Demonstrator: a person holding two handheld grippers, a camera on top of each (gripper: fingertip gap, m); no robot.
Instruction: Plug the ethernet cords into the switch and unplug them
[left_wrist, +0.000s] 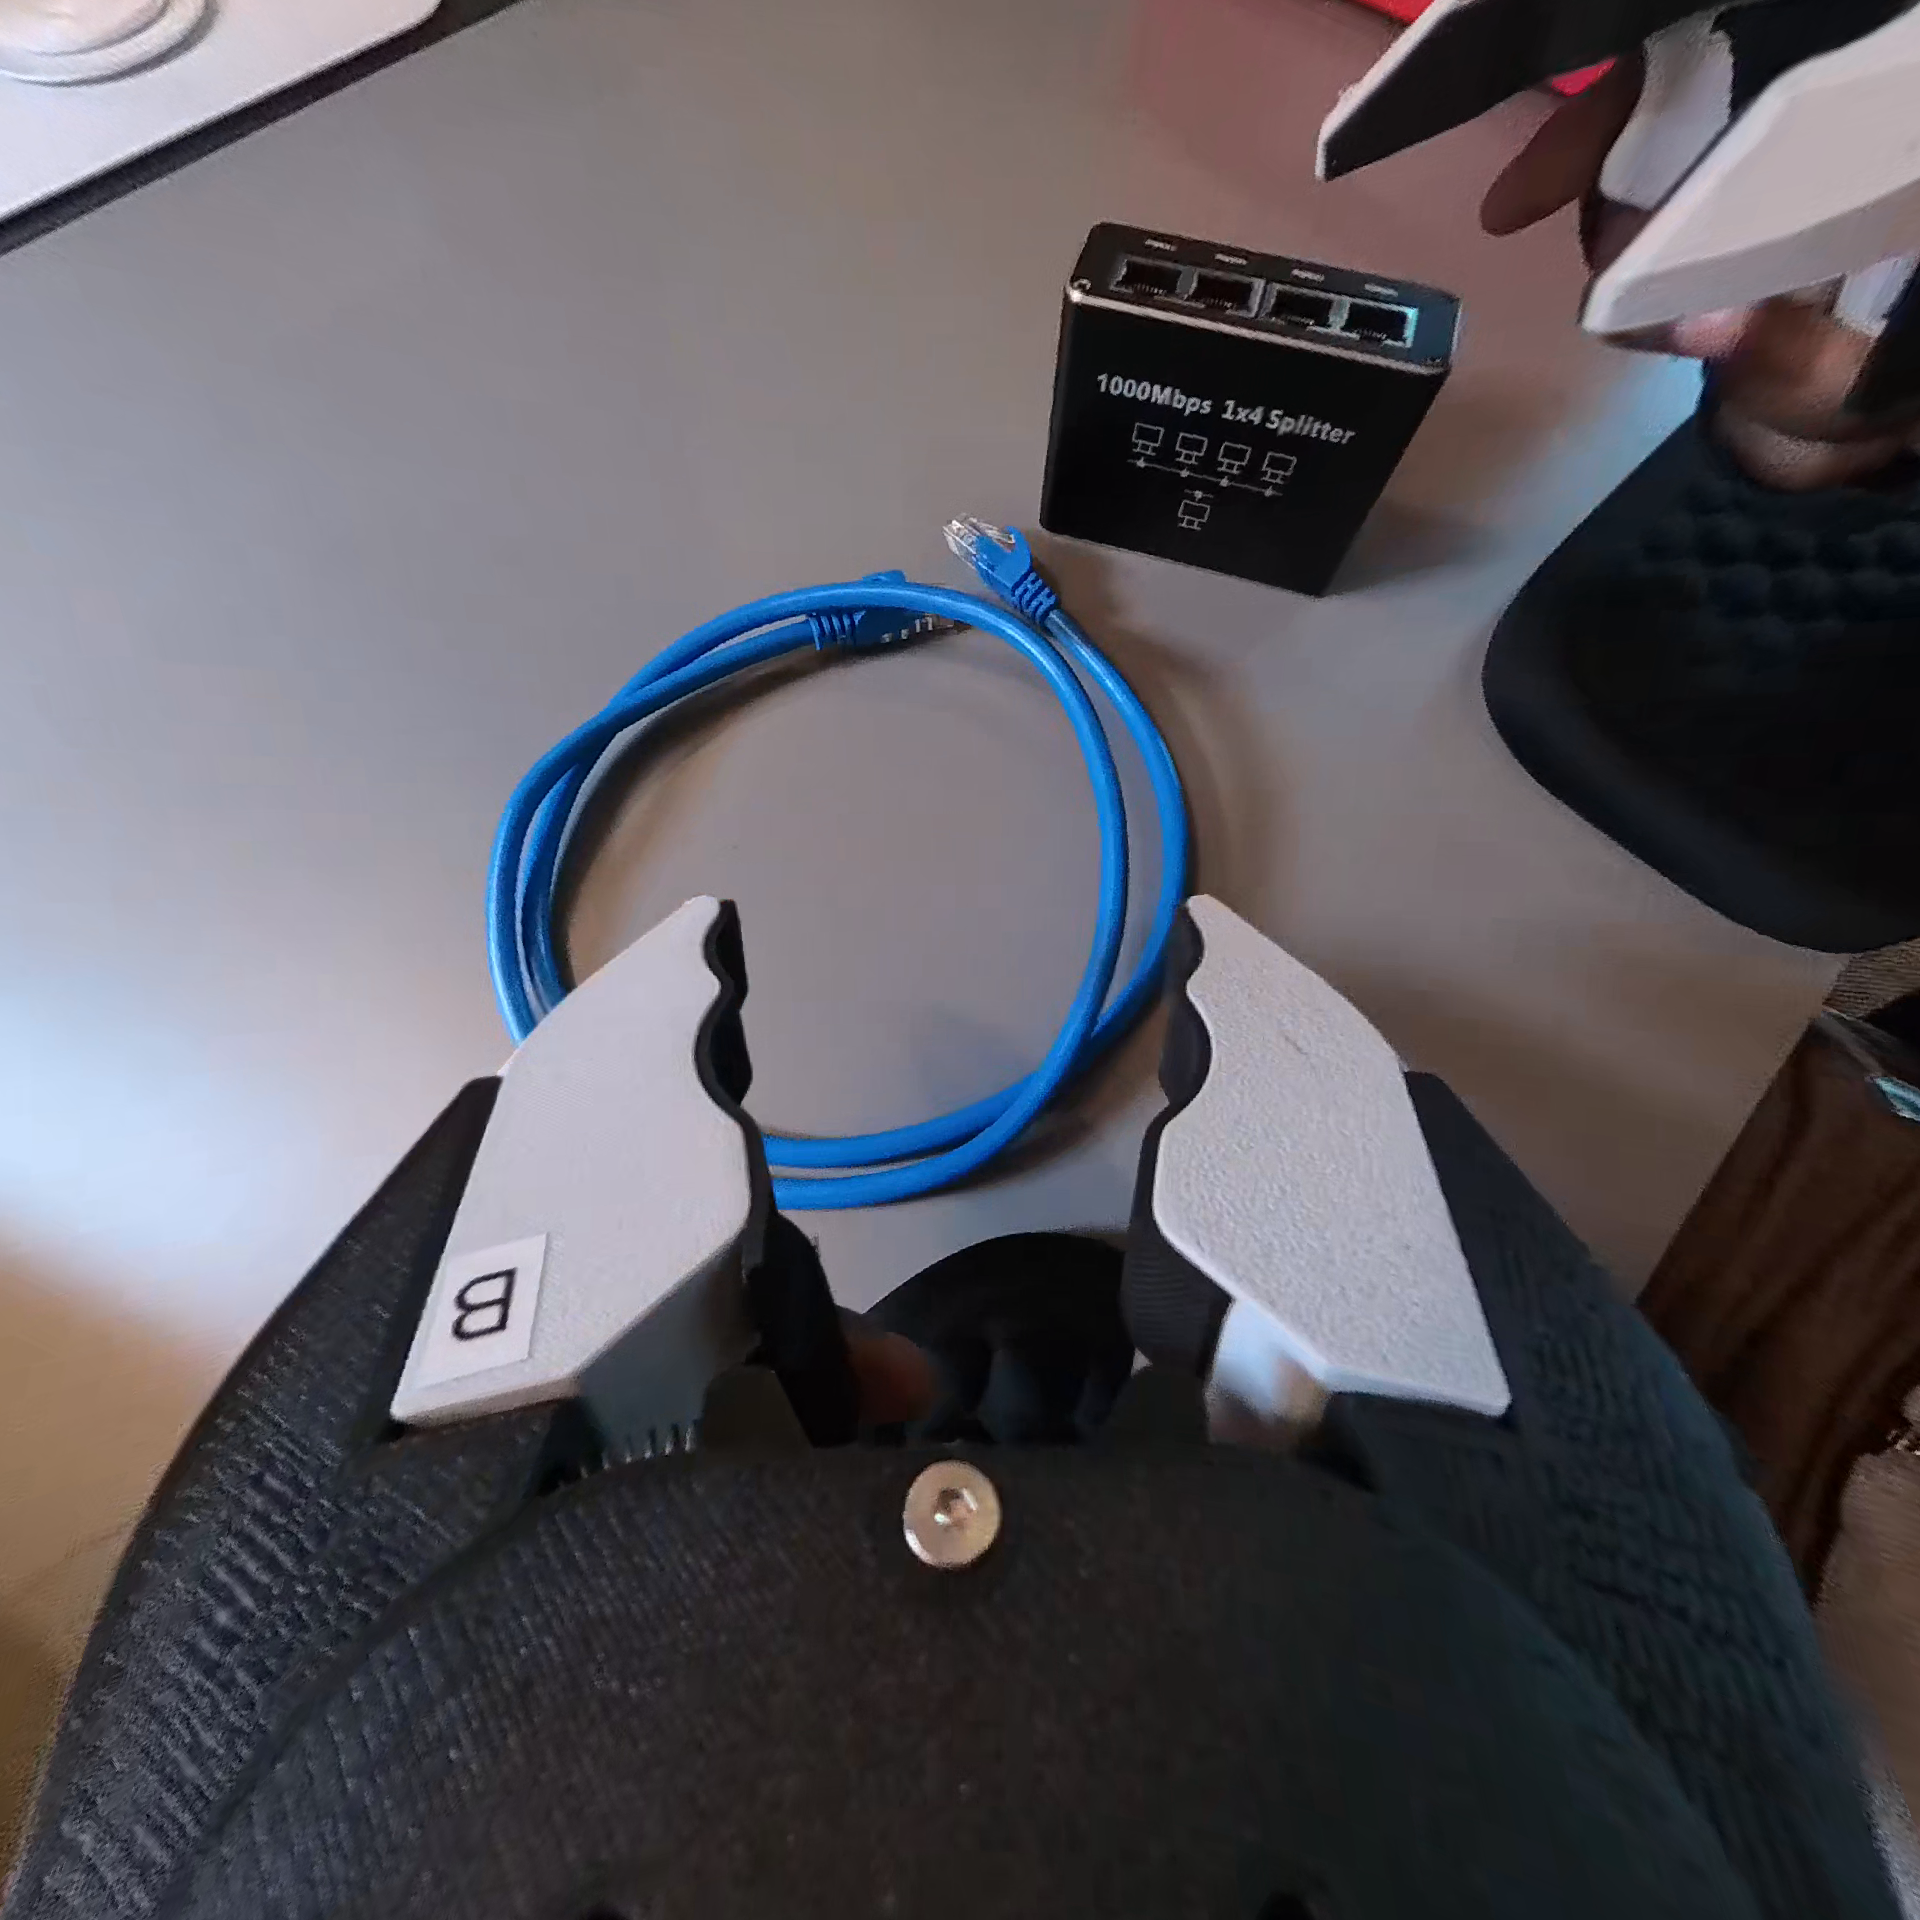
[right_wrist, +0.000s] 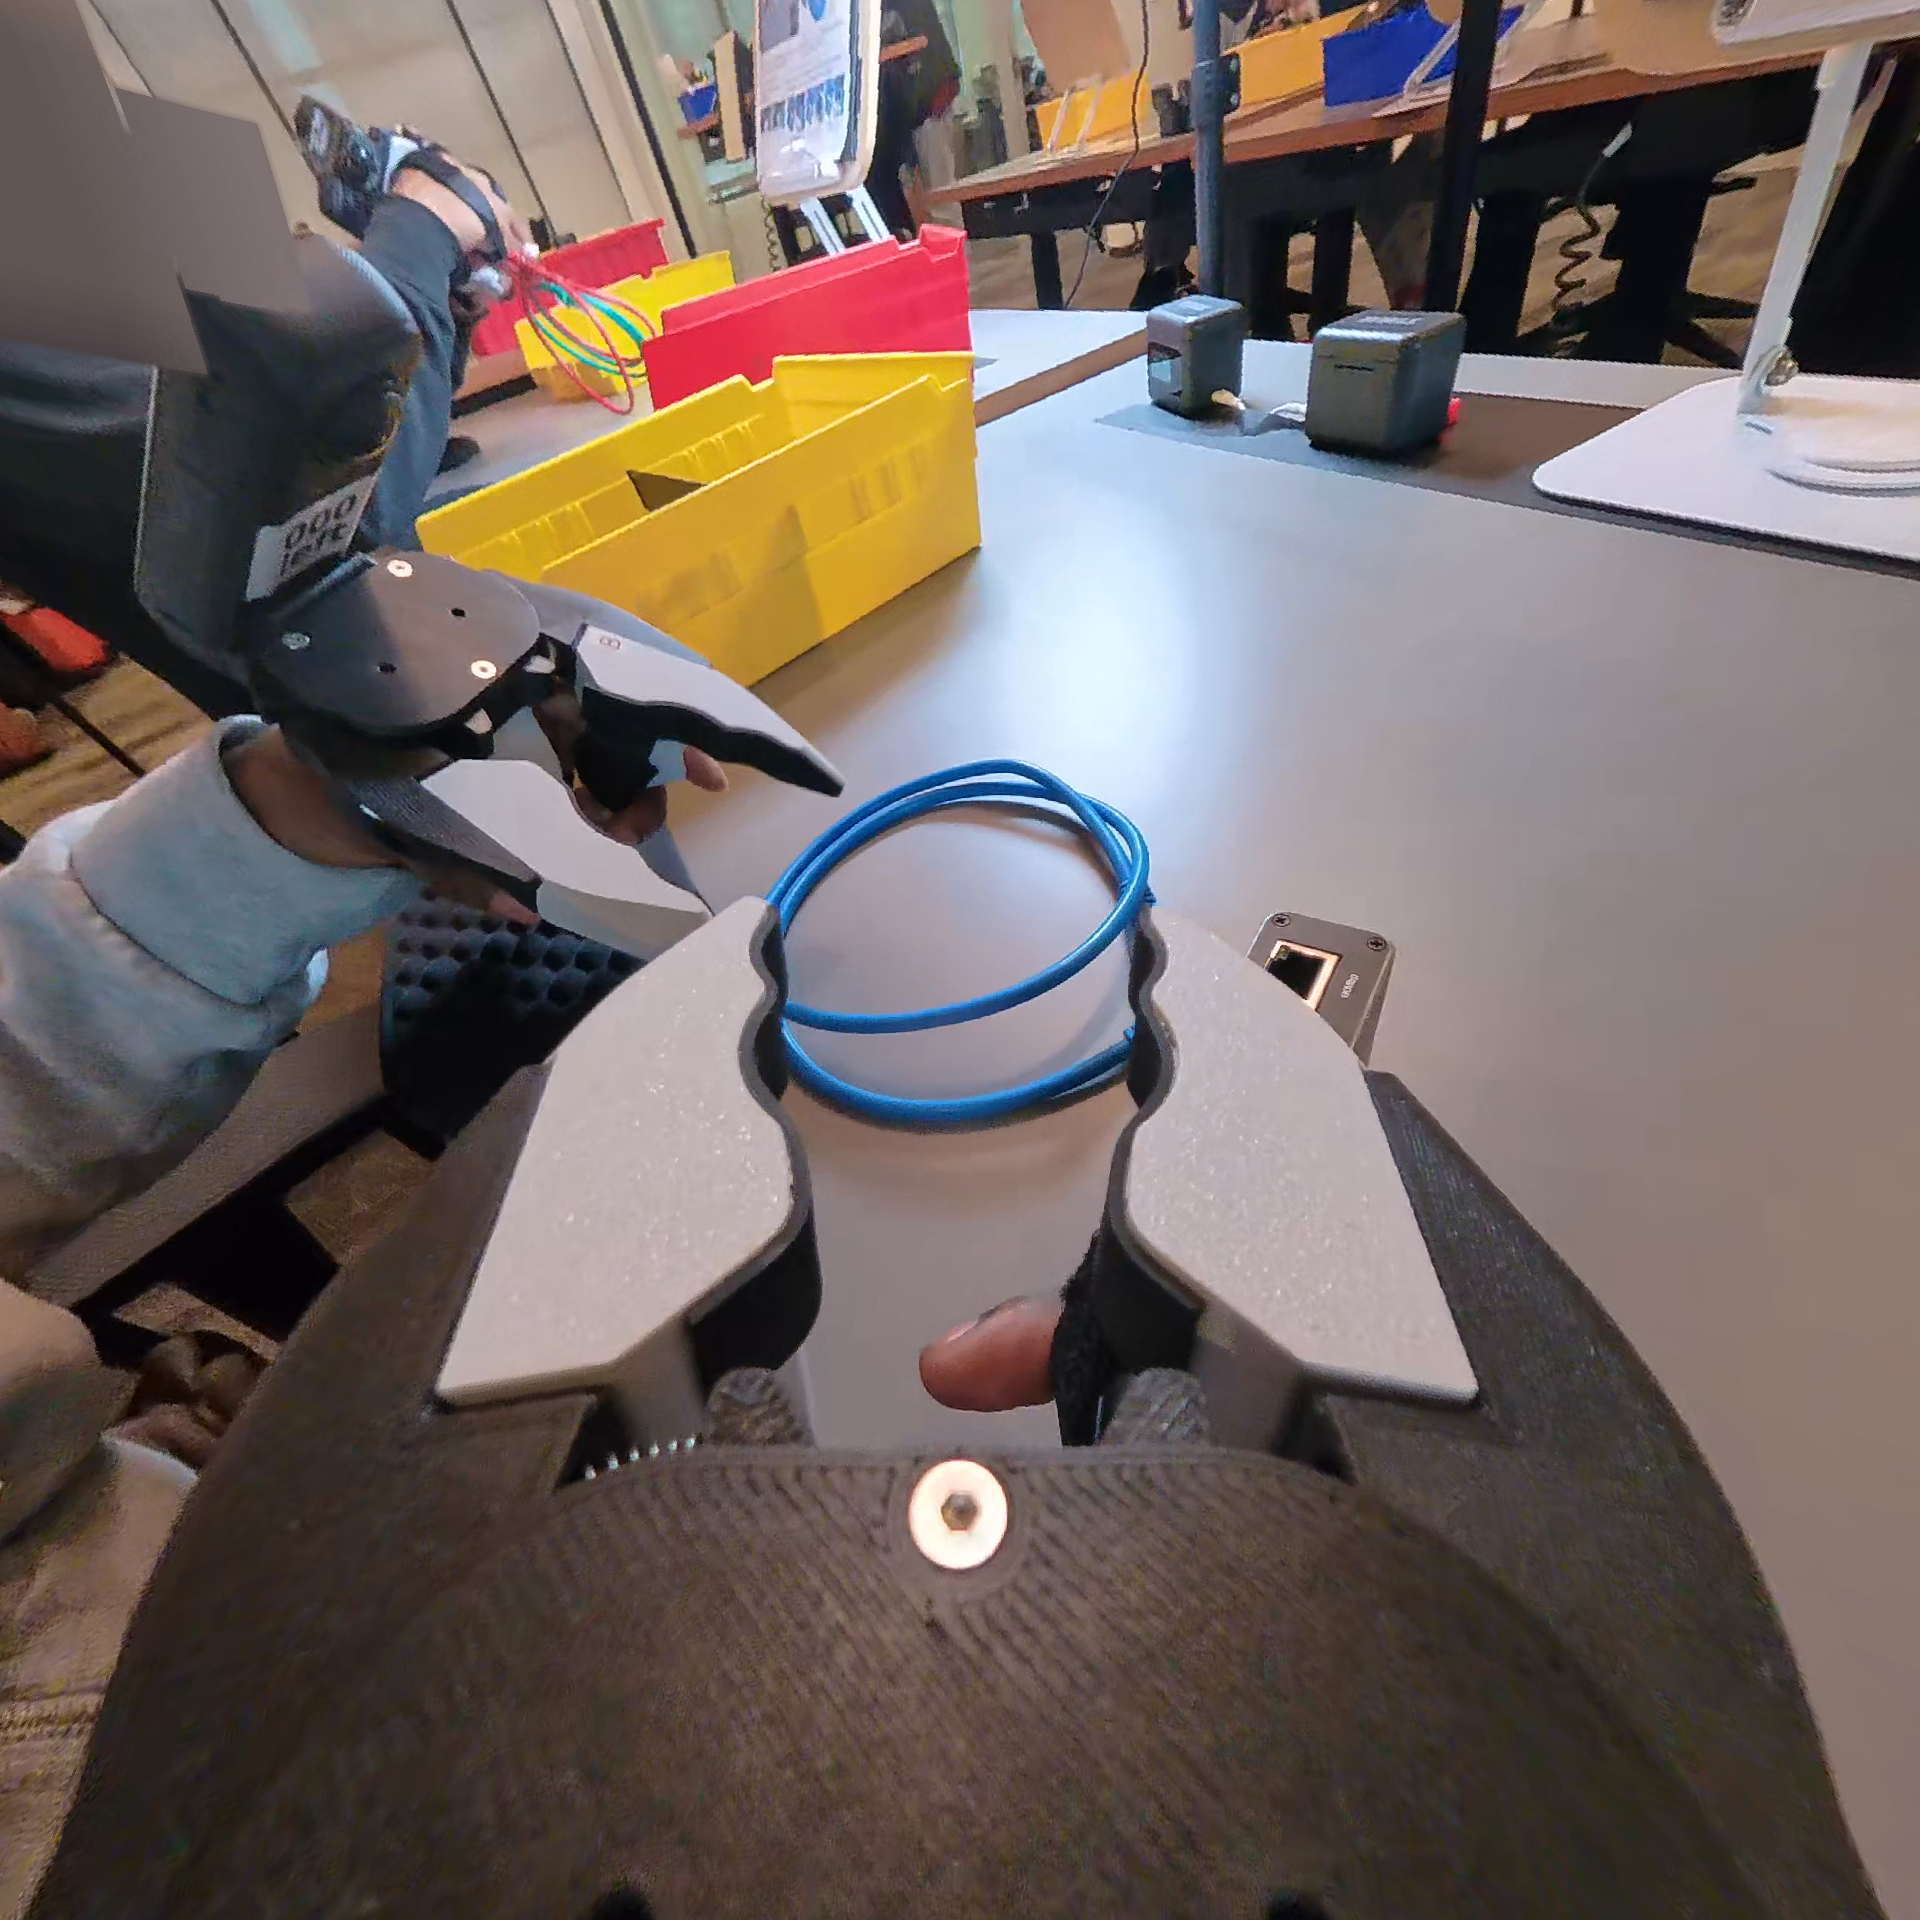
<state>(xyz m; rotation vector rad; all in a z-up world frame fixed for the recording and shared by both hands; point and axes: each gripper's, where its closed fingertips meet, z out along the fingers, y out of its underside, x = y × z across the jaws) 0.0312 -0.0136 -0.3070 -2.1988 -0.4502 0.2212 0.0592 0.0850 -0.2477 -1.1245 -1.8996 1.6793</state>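
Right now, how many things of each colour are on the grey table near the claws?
Blue: 1, the coiled blue ethernet cord.
Black: 1, the square black switch box.
Yellow: 1, the yellow plastic bin.
Red: 1, the red plastic bin.
Total: 4

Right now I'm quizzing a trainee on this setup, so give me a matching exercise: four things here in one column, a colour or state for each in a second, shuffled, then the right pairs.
Things:
1. cord
2. switch
3. left gripper
4. nearest bin

States:
A. black, all four front ports empty
B. yellow, on the table past the cord
C. blue, coiled in a loop, both plugs free
D. open, holding nothing, above the coil

Pairs: 1-C, 2-A, 3-D, 4-B
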